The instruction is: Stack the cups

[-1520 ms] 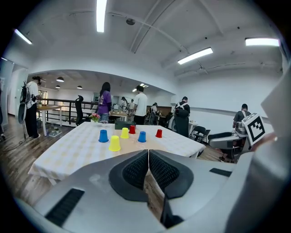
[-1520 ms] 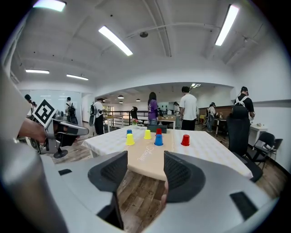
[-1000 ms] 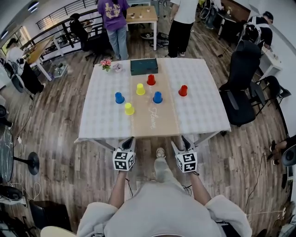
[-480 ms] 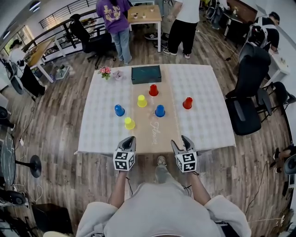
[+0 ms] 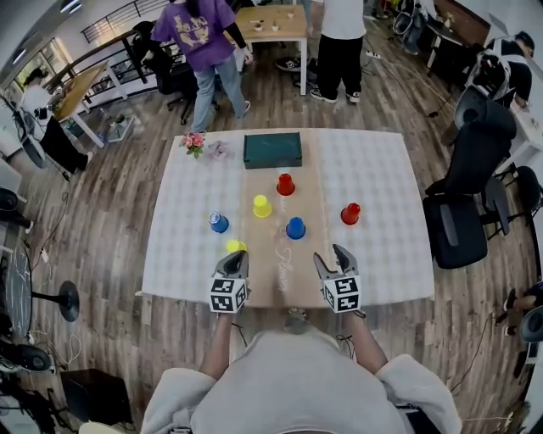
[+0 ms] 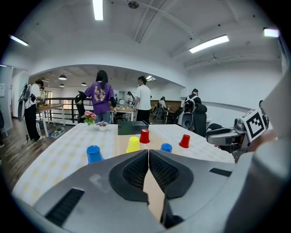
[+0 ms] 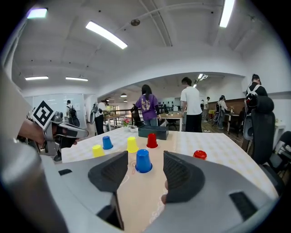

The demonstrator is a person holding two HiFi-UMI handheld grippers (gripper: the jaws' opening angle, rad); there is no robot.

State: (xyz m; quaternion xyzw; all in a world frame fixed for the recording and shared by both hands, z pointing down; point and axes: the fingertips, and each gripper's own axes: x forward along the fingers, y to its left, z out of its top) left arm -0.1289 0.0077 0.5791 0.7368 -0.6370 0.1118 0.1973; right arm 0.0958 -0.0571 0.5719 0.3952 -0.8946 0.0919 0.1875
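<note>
Jaws of left tool (image 5: 237,258) pressed together, nothing between; right tool (image 5: 332,254) spread, empty. Both sit over the near edge of the counter (image 5: 382,271). Six cups (image 5: 262,205) stand upside down, unstacked; yellow cup (image 5: 235,246) just beyond left tool, blue cup (image 5: 295,227) ahead of right tool.

Table (image 5: 392,284): checked cloth (image 5: 182,237), tan runner (image 5: 284,267), dark box (image 5: 272,150), flowers (image 5: 193,141), six inverted cups (image 5: 286,184) scattered apart.

The worktop (image 5: 182,254) wears a pale checked cloth with a tan runner (image 5: 277,247) down its middle. At the far edge lies a dark green box (image 5: 272,149), with a small posy of pink flowers (image 5: 194,142) near it. Beyond, a person in purple (image 5: 201,38) and another in white (image 5: 342,34) stand by a wooden table (image 5: 271,24).
</note>
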